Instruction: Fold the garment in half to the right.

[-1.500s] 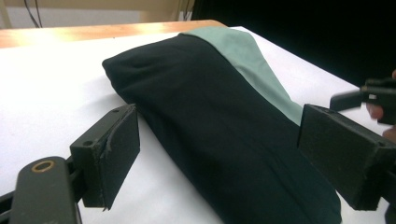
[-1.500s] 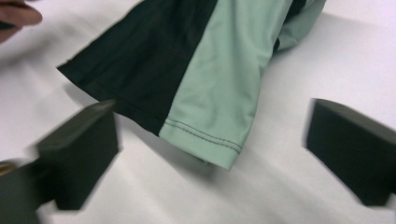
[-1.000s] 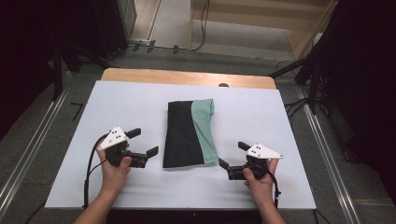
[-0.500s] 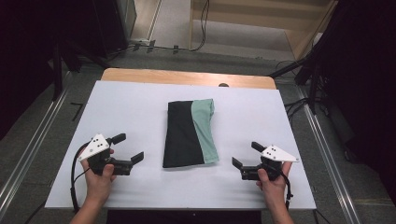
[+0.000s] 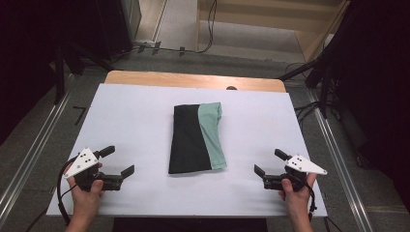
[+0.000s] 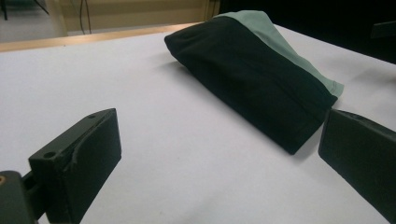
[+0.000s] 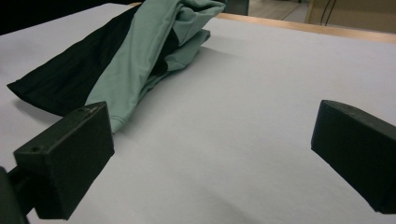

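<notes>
Even overhead light brightens the white table (image 5: 135, 121), surroundings fall dark, close views slightly soft.

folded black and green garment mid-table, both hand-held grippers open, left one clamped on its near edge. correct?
Not quite. The left hand-held gripper is not clamped on anything: the high view shows it apart from the folded black and green garment, with bare white table cover between. The left gripper view shows its jaws spread with nothing between them. The rest holds: the garment lies mid-table and the right hand-held gripper is open too.

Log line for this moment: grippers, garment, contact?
left gripper: open, holds nothing | right gripper: open, holds nothing | folded garment: black and green, flat on white table, between grippers | contact: none
</notes>
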The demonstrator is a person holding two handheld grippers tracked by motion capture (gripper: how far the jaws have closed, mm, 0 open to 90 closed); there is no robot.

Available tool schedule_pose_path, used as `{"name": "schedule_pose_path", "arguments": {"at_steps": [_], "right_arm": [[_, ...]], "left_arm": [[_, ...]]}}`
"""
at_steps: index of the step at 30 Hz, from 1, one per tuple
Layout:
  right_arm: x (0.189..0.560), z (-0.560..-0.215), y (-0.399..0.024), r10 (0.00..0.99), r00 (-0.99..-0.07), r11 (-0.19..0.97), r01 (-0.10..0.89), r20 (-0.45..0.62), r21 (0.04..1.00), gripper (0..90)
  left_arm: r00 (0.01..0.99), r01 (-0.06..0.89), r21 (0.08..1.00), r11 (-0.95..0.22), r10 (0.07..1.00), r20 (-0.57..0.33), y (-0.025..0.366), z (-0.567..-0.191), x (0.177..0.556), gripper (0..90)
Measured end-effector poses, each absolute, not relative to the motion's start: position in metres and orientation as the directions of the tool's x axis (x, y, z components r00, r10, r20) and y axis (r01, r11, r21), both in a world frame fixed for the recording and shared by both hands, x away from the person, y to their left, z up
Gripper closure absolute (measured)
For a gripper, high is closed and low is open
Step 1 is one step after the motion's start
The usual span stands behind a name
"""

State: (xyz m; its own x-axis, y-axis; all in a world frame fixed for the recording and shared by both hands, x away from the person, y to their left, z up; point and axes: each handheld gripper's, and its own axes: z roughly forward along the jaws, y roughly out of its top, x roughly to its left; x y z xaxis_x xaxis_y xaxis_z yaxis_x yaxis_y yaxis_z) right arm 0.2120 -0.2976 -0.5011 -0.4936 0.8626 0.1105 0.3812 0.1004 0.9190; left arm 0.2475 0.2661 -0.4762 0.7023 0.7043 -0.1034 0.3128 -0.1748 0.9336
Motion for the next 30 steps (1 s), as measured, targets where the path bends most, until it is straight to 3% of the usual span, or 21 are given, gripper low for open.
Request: {"name": "schedule_pose_path", "arguments": {"at_steps": [18,30], "right_arm": [[0.195,-0.508,-0.344,0.899,-0.42,0.056,0.387,0.122,0.921,0.0],[0.196,-0.513,-0.357,0.916,-0.374,0.009,0.381,0.145,0.925,0.0]], "left_arm": [[0.658,0.351,0.919,-0.179,0.745,-0.106,0.305,-0.484,0.241,0.0],[0.66,0.36,0.923,-0.136,0.737,-0.148,0.31,-0.486,0.247,0.0]]}}
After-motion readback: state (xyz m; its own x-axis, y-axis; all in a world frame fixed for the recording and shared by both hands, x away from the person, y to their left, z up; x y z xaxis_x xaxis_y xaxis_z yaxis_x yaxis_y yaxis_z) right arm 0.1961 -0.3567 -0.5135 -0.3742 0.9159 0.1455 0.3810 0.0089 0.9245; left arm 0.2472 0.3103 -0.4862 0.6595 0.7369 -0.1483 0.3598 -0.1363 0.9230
